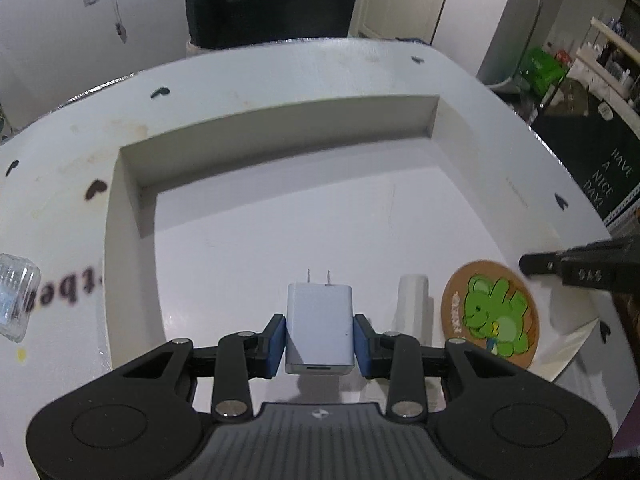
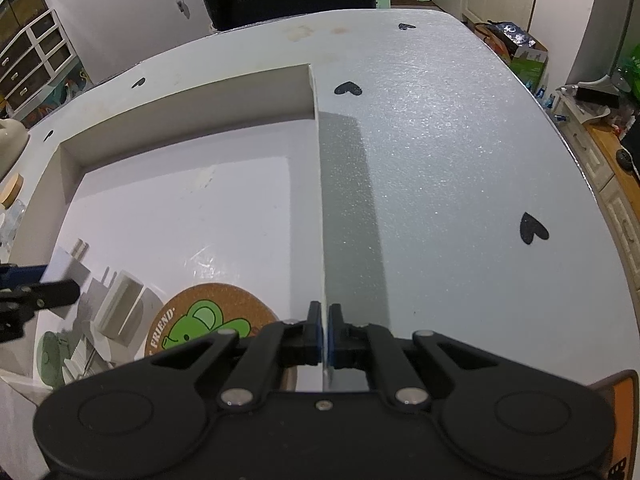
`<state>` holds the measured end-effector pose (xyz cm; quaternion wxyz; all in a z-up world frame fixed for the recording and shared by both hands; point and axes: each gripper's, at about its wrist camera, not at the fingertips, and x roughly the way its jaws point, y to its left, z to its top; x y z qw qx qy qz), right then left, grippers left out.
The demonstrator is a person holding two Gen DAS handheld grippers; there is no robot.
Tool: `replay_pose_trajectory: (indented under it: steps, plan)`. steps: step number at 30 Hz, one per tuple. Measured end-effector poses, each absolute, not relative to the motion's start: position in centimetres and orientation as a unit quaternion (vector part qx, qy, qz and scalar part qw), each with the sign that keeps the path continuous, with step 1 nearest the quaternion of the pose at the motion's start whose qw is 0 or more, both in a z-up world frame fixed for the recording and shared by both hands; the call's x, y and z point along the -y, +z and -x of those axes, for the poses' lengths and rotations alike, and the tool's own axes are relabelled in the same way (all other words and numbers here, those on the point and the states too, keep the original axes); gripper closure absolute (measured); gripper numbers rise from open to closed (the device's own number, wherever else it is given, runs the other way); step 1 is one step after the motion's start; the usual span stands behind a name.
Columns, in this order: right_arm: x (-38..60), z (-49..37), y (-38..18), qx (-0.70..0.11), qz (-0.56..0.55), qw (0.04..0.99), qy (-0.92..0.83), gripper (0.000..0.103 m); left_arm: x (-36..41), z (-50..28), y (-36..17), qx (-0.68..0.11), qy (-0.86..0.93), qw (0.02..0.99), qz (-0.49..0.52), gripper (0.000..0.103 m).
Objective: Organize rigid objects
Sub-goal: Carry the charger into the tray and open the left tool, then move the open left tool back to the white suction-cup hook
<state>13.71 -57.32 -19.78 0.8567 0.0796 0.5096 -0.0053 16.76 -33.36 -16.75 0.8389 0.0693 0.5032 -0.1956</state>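
Left tool point(image 1: 320, 338) clamps smooth white rectangular plug charger point(image 1: 319, 326), prongs pointing away, long axis along the fingers, inside shallow white box tray point(image 1: 280, 136) on speckled heart-print bench point(image 2: 460, 160). Right tool point(image 2: 325, 334) pinches tray's thin right wall. Round cork frog coaster point(image 1: 490, 314) at tray's near-right corner.

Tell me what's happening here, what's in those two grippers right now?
A person is sorting small items into a shallow white box on a table. The left gripper is shut on a white wall charger, prongs pointing away, held low over the box floor. The right gripper pinches the box's right wall, apparently steadying it. Already inside the box are a cork coaster with a green bear and a white rounded block.
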Motion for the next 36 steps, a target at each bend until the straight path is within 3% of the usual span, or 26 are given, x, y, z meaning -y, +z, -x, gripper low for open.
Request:
replay_pose_trajectory:
  steps: [5,8,10,13,22,36]
  plan:
    - [57.2,-13.8,-19.8,-0.511,-0.077,0.856,-0.006,0.099,33.4,-16.9,-17.1,-0.512,-0.200,0.833,-0.069,0.065]
    - [57.2,-13.9,-19.8,-0.513,-0.076,0.855,-0.005,0.099,33.5,-16.7,-16.9,-0.516,-0.201,0.830,-0.073,0.049]
    - [57.2,-13.9,-19.8,-0.513,-0.078,0.855,-0.006,0.099,33.4,-16.4,-16.6,-0.514,-0.198,0.831,-0.075,0.033]
    - [57.3,-13.9,-19.8,-0.513,-0.077,0.855,-0.006,0.099,33.1,-16.1,-16.1,-0.514,-0.192,0.834,-0.067,0.022]
    - [57.3,-14.1,-19.8,-0.515,-0.076,0.854,-0.004,0.099,32.3,-15.1,-14.3,-0.496,-0.194,0.845,-0.051,0.006]
    - [57.1,-14.0,-19.9,-0.513,-0.073,0.855,-0.005,0.099,28.8,-13.7,-10.0,-0.444,-0.191,0.875,-0.016,0.000]
